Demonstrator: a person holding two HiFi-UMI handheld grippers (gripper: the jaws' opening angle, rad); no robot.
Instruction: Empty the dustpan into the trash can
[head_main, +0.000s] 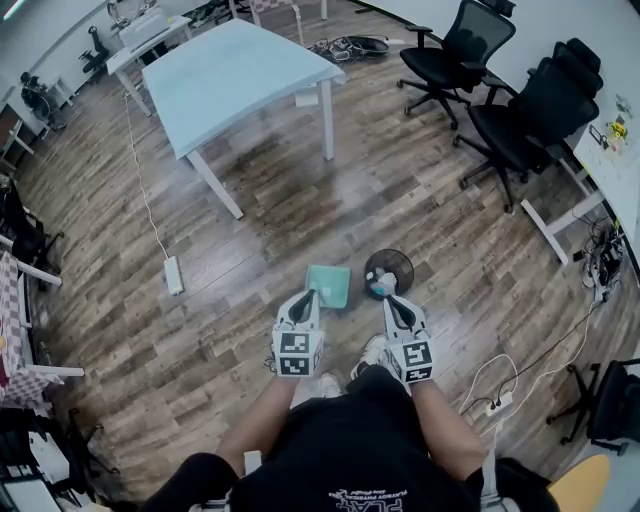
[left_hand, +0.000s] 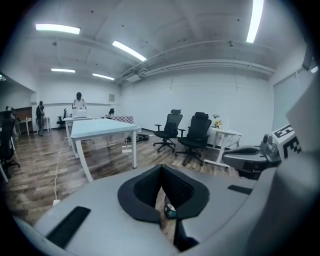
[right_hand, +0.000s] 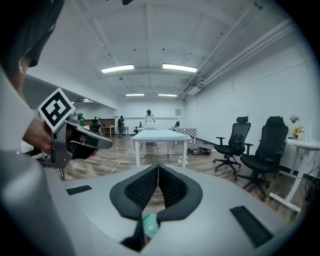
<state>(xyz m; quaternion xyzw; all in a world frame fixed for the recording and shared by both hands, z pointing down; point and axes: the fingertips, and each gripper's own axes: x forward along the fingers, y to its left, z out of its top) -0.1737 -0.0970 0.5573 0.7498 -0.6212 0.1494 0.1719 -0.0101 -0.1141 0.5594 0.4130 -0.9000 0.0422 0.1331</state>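
Looking steeply down on a brown wood-plank floor (head_main: 300, 200), glossy in patches. Finding the teal dustpan (head_main: 330, 285) flat on the boards, at one o'clock off the left gripper (head_main: 303, 296) and apart from it. Just beside the pan, at three o'clock, spotting the round dark trash can (head_main: 388, 272) with something blue inside, at twelve o'clock off the right gripper (head_main: 392, 302). Reading both pairs of jaws as closed tip to tip, with nothing clamped. Farther off, at eleven o'clock, noting a pale blue table (head_main: 235, 75) on white legs; at one to two o'clock, two black office chairs (head_main: 535, 105); at three o'clock, a white desk (head_main: 612, 185). At nine o'clock, tracing a white cable down to a power strip (head_main: 173, 274). Overhead, in the gripper views, seeing a white ceiling with strip lights (left_hand: 129, 50).
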